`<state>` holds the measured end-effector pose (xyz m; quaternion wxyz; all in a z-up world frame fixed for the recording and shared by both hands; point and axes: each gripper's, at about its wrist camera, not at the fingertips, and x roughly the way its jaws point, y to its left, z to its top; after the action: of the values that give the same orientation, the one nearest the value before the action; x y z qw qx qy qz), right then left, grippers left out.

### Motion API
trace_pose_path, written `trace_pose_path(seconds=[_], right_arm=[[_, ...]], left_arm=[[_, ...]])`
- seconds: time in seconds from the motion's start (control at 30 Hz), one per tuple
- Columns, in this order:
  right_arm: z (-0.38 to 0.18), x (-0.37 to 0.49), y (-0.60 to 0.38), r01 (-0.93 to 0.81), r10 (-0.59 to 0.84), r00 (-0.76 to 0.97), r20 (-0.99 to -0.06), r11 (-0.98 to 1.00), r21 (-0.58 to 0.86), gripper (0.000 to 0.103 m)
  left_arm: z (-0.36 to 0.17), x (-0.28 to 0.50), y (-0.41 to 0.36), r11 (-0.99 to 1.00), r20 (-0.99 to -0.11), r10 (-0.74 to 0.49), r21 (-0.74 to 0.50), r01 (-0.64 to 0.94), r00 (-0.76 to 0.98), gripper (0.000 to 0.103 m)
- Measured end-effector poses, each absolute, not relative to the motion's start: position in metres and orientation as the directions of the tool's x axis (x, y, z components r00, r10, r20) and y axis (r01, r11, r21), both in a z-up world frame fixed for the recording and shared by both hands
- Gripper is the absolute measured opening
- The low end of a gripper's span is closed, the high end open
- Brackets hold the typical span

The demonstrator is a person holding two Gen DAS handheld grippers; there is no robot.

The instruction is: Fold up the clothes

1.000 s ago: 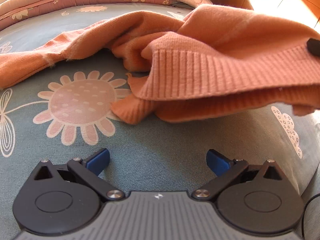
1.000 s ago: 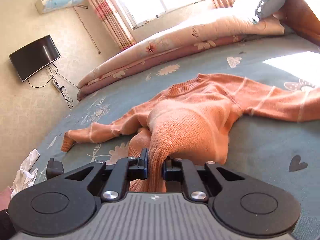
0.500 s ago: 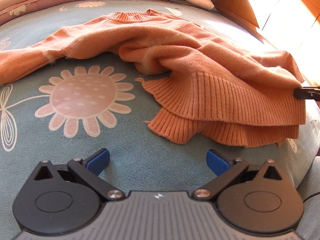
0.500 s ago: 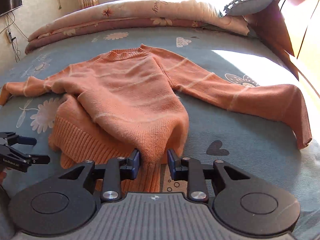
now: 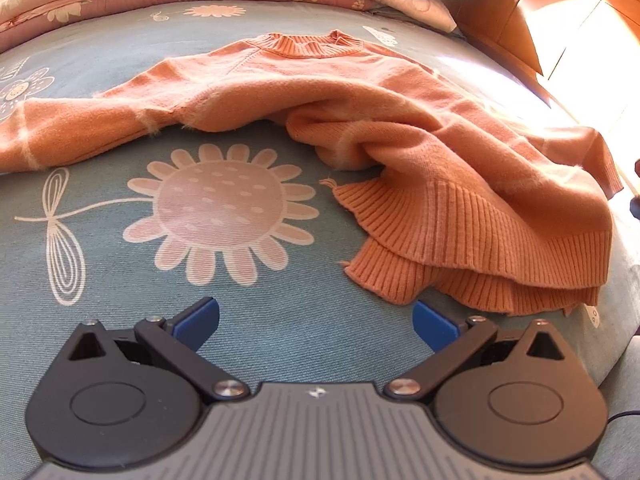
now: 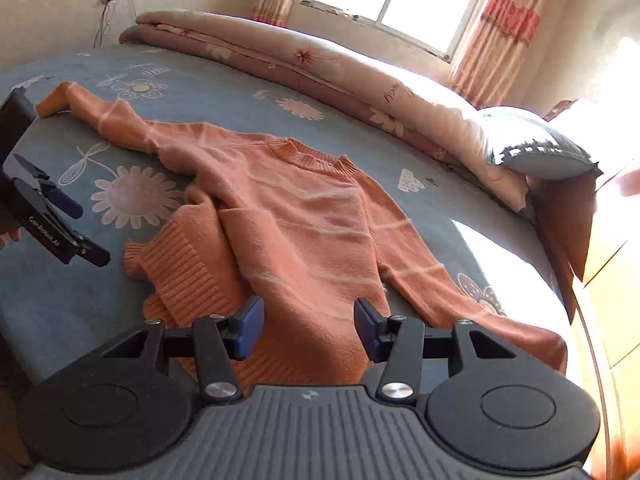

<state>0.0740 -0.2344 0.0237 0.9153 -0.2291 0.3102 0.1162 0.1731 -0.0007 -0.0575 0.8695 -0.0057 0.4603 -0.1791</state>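
Note:
An orange knit sweater (image 6: pixel 304 224) lies on the blue-green flowered bed sheet (image 6: pixel 224 88), collar toward the far side, both sleeves spread out. Its ribbed hem (image 5: pixel 472 256) is bunched and folded over near the bed's front edge. My left gripper (image 5: pixel 316 322) is open and empty, low over the sheet just left of the hem; it also shows in the right wrist view (image 6: pixel 60 216). My right gripper (image 6: pixel 308 328) is open, its jaws apart above the sweater's lower body, holding nothing.
A rolled pink flowered quilt (image 6: pixel 320 68) lies along the far side of the bed. A grey pillow (image 6: pixel 536 148) sits at the far right. A wooden cabinet (image 6: pixel 616 280) stands right of the bed. The bed's front edge drops away at the right (image 5: pixel 624 320).
My right gripper has opened and let go of the sweater's hem, which now lies on the bed. The right view has swung left. The left gripper stays open and has barely moved.

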Motion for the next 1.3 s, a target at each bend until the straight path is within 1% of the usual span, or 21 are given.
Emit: trace_pose_path(seconds=[0.13, 0.27, 0.4, 0.5, 0.63, 0.7, 0.73, 0.77, 0.8, 0.83, 0.9, 1.0, 1.1, 1.17, 1.3], right_arm=[[0.004, 0.079, -0.165, -0.582, 0.181, 0.737, -0.651, 0.659, -0.476, 0.055], [-0.025, 0.09, -0.127, -0.678, 0.163, 0.701, -0.695, 0.455, -0.577, 0.055], [-0.054, 0.101, -0.095, -0.732, 0.12, 0.674, -0.729, 0.238, -0.638, 0.055], [-0.076, 0.109, -0.071, -0.752, 0.081, 0.659, -0.748, 0.065, -0.655, 0.055], [-0.088, 0.111, -0.069, -0.734, 0.053, 0.677, -0.734, -0.024, -0.679, 0.055], [-0.093, 0.111, -0.07, -0.721, 0.041, 0.689, -0.723, -0.058, -0.69, 0.053], [-0.095, 0.111, -0.071, -0.714, 0.036, 0.695, -0.718, -0.075, -0.696, 0.049], [-0.097, 0.111, -0.071, -0.707, 0.03, 0.701, -0.712, -0.092, -0.701, 0.027], [-0.099, 0.111, -0.072, -0.7, 0.025, 0.707, -0.706, -0.108, -0.705, 0.018], [-0.098, 0.11, -0.073, -0.695, 0.026, 0.713, -0.701, -0.108, -0.711, 0.017], [-0.085, 0.108, -0.075, -0.695, 0.046, 0.716, -0.697, -0.042, -0.717, 0.015], [-0.044, 0.109, -0.083, -0.717, 0.11, 0.696, -0.71, 0.161, -0.678, 0.014], [-0.002, 0.105, -0.093, -0.717, 0.179, 0.687, -0.705, 0.329, -0.615, 0.014], [0.026, 0.097, -0.101, -0.711, 0.231, 0.687, -0.689, 0.406, -0.574, 0.014], [0.075, 0.084, -0.117, -0.726, 0.356, 0.658, -0.663, 0.532, -0.436, 0.014]], left_arm=[[-0.054, 0.177, 0.018, 0.947, -0.795, -0.297, -0.173, 0.272, 0.529, 0.102], [-0.052, 0.18, 0.04, 0.952, -0.799, -0.294, -0.192, 0.24, 0.524, 0.102], [-0.051, 0.181, 0.056, 0.955, -0.796, -0.289, -0.199, 0.22, 0.532, 0.102], [-0.055, 0.183, 0.064, 0.95, -0.792, -0.311, -0.234, 0.209, 0.526, 0.102], [-0.06, 0.184, 0.065, 0.941, -0.79, -0.337, -0.263, 0.214, 0.511, 0.102], [-0.062, 0.184, 0.064, 0.938, -0.789, -0.345, -0.27, 0.219, 0.508, 0.102], [-0.063, 0.184, 0.064, 0.937, -0.788, -0.349, -0.273, 0.22, 0.507, 0.102], [-0.063, 0.183, 0.064, 0.935, -0.788, -0.352, -0.277, 0.221, 0.505, 0.102], [-0.064, 0.182, 0.064, 0.934, -0.787, -0.356, -0.281, 0.221, 0.504, 0.102], [-0.064, 0.181, 0.065, 0.932, -0.786, -0.36, -0.285, 0.222, 0.502, 0.102], [-0.065, 0.179, 0.064, 0.931, -0.788, -0.363, -0.286, 0.227, 0.497, 0.102], [-0.065, 0.175, 0.061, 0.93, -0.79, -0.362, -0.275, 0.242, 0.494, 0.102], [-0.064, 0.172, 0.056, 0.926, -0.786, -0.37, -0.271, 0.262, 0.496, 0.102], [-0.064, 0.169, 0.053, 0.925, -0.785, -0.373, -0.27, 0.269, 0.495, 0.102], [-0.063, 0.164, 0.048, 0.919, -0.781, -0.384, -0.272, 0.286, 0.492, 0.102]])
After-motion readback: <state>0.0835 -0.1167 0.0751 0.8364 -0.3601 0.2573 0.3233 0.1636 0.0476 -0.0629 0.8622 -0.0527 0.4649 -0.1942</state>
